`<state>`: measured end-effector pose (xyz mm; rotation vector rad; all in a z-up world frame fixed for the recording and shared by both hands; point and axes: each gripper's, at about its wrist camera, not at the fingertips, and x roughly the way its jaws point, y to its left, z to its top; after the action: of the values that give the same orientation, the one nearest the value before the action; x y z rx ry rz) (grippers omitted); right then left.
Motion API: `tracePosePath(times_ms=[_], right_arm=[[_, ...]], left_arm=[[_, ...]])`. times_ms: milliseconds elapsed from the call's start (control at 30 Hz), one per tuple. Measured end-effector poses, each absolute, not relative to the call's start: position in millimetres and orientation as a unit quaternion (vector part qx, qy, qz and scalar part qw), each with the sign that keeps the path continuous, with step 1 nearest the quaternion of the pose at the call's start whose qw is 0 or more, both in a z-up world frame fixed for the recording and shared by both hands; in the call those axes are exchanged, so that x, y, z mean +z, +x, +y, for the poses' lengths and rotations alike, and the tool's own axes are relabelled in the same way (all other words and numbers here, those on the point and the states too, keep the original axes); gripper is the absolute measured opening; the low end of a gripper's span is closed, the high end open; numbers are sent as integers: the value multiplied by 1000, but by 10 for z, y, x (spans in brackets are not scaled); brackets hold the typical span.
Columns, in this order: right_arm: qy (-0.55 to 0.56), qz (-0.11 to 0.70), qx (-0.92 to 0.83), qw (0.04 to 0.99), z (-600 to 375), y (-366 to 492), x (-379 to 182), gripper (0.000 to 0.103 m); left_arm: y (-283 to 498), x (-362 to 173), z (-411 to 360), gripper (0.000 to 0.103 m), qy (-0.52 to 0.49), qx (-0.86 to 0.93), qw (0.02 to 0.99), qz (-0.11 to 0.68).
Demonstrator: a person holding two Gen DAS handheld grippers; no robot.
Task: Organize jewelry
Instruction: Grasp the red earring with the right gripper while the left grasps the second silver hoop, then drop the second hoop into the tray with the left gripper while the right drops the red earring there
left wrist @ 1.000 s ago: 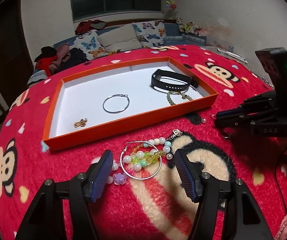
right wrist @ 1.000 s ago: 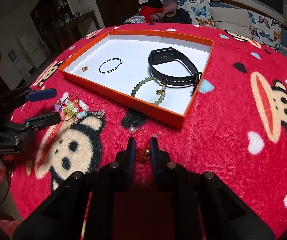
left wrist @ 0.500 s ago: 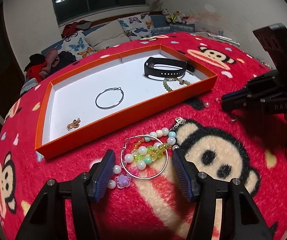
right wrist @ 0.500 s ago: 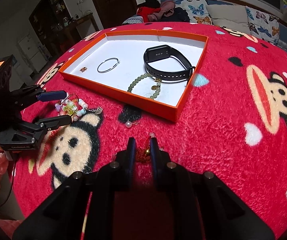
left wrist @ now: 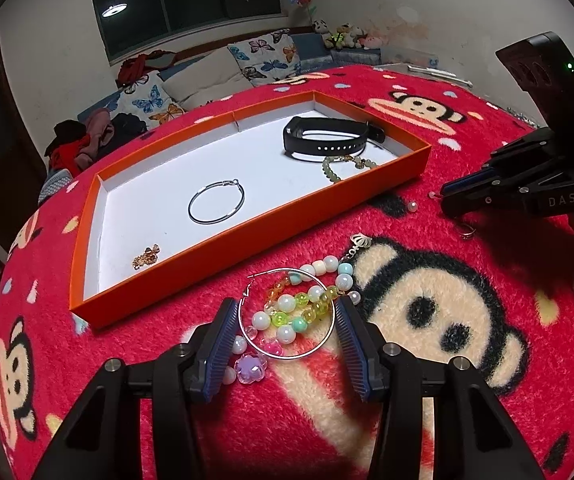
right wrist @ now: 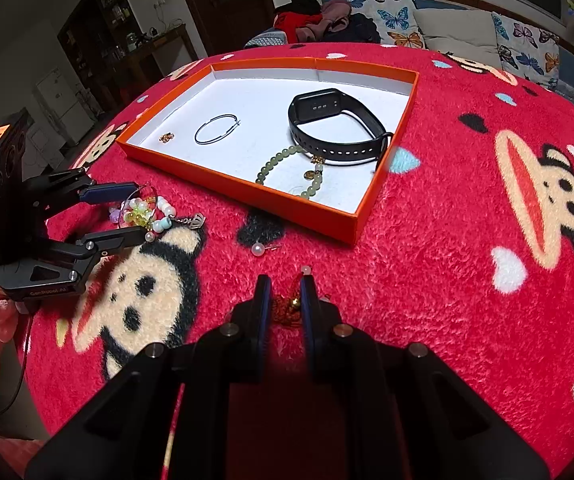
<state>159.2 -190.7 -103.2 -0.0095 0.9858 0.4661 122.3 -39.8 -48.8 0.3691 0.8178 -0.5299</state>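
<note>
Fuzzy red blanket (left wrist: 467, 420) snags: left gripper (left wrist: 286, 320) (jaws spread) straddles the hoop earring (left wrist: 329, 334), whose thin wire may slip aside during closing.

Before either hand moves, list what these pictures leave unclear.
- Red knotted charm, right wrist view: the right tongs flank it and cover most of it, so contact is unclear.
- Silver hoop, left wrist view: whether the left tongs touch it cannot be told.
- Green bead bracelet, left wrist view: the orange tray wall cuts off its near side.
</note>
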Motion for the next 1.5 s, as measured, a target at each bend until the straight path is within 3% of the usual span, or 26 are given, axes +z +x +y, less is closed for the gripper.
tracePosePath(times_ms=[433, 700, 1100, 1500], right_arm=[[-4, 426, 240, 872, -1875, 1551, -648, 15], [1, 395, 237, 888, -1845, 1787, -429, 15], [9, 417, 213, 884, -1881, 2146, -688, 15], [4, 438, 211, 874, -1822, 2204, -862, 18]], left_arm=[[1144, -61, -200, 52, 103, -264, 890, 358], [1477, 172, -164, 52, 86, -241, 905, 341], [2210, -141, -259, 52, 76, -218, 893, 387], [2409, -432, -391, 53, 87, -209, 882, 414]])
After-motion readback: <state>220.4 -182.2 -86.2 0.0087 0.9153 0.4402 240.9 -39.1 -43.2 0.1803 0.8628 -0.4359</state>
